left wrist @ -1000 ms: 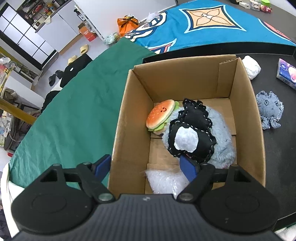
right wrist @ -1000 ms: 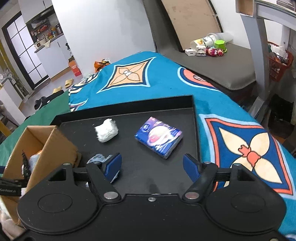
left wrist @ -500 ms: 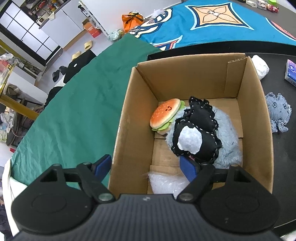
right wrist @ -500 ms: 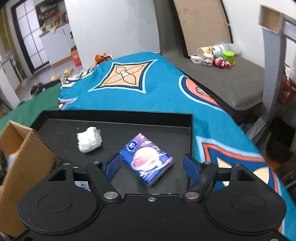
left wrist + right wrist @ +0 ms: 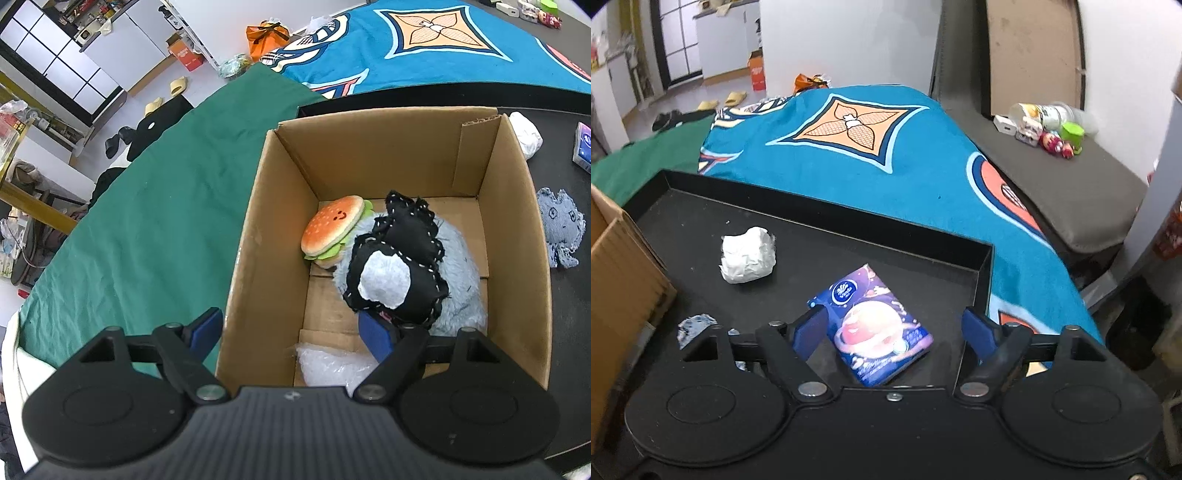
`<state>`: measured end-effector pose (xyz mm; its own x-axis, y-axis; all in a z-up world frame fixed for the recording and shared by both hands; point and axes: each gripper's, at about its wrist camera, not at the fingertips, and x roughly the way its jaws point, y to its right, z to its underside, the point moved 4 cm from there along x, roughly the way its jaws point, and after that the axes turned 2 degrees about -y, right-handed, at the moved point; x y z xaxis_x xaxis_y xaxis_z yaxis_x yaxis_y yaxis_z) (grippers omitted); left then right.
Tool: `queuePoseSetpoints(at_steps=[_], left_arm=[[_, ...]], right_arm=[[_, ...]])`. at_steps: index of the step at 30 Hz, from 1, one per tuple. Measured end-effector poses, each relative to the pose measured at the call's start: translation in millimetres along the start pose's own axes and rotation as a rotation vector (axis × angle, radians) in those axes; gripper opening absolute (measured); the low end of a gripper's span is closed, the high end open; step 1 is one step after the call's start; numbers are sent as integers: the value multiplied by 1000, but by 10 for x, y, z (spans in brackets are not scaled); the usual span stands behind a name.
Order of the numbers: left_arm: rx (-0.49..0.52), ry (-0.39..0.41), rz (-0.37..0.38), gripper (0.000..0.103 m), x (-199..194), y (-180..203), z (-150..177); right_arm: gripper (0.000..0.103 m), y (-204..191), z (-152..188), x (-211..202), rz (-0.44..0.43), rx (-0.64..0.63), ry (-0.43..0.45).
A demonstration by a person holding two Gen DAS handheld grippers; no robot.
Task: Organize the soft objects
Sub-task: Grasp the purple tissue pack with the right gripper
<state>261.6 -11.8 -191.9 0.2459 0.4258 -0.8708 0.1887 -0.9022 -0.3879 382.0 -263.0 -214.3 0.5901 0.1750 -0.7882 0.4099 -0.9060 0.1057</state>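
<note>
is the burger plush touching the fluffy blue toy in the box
Touching. The left wrist view shows the orange burger plush leaning against the fluffy pale blue toy inside the brown cardboard box, no gap between them.

No wording can be read anywhere in either view. The blue tissue pack [image 5: 873, 326], at lower centre of the right wrist frame, carries a round white-and-blue logo too blurred to make out; the orange carton [image 5: 185, 58], at upper left of the left wrist frame, bears illegible print.
</note>
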Motion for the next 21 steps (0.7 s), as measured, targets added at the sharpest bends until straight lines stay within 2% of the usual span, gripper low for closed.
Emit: queuePoseSetpoints(at_steps=[2,4,5,6,11,21], left_arm=[[-3,-3,5,80,-1,-13,-1],[-12,-8,12,80,6,-40,-7],[-14,-9,15,80,6,-48,-8],[-16,-10,17,80,4,-53,-7],[-1,-2,15,80,-25,-28,4],[7,24,21,80,-119,-40,56]], right_arm=[[81,2,-2,54,15,-17,-16],[77,21,18,84,-10,0,-31],[70,42,31,80,-34,26,-41],[58,52,46,69,-62,52,-53],[49,-10,149,-37,-35,48,-66],[38,-7,459,-233,-58,210,-76]])
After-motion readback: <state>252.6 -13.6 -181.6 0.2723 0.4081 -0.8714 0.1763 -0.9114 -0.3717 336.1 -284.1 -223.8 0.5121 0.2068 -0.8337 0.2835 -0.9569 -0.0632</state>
